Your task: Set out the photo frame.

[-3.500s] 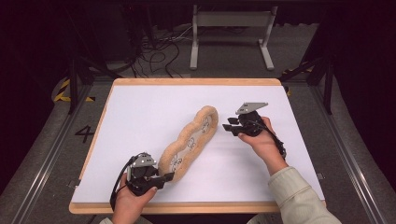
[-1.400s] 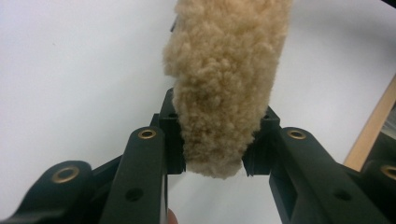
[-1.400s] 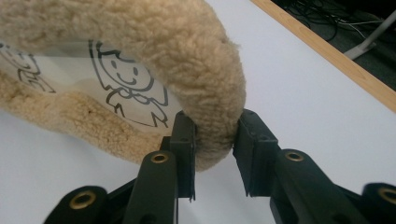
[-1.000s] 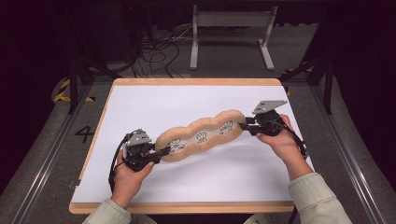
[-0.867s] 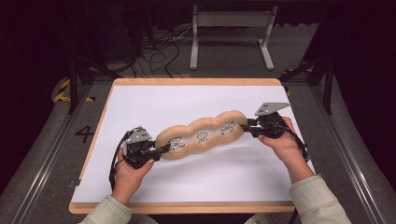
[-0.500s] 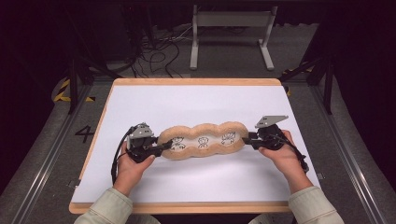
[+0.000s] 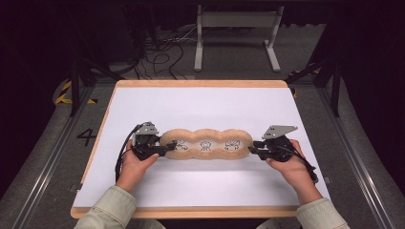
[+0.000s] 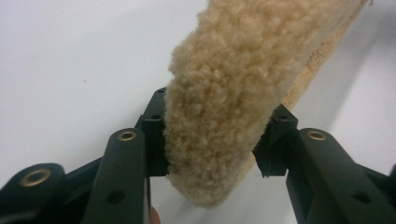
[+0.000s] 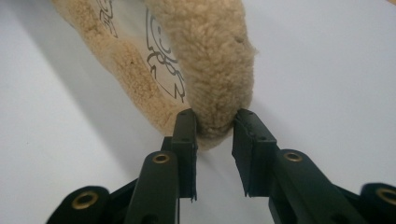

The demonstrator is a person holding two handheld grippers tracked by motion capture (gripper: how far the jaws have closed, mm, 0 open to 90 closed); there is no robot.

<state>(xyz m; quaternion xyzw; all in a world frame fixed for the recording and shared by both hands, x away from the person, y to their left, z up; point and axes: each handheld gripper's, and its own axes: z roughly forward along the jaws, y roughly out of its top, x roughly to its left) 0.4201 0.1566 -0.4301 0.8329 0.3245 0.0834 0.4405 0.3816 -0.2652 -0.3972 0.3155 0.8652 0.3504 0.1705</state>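
Observation:
A long tan fleece cushion [image 7: 206,144] with three lobes and white patches bearing black drawings lies level across the white table top [image 7: 205,107]. My left gripper [image 7: 165,149] is shut on its left end; in the left gripper view the jaws [image 8: 212,144] squeeze the thick fleece [image 8: 224,84] from both sides. At the other end my right gripper [image 7: 251,149] is shut on the right tip, and in the right gripper view the jaws [image 9: 214,122] pinch the fuzzy rim [image 9: 210,70]. One drawn patch [image 9: 163,65] shows beside it.
The table has a wooden border [image 7: 200,83]. Beyond its far edge stands a grey metal frame [image 7: 236,28] with cables [image 7: 157,52] on the dark floor. The person's hands and pale sleeves [image 7: 107,210] come in from the near edge.
The cushion lay slanted from front left to back right; both grippers, holding its ends, have turned it level, the right one coming nearer the person and the left one moving away.

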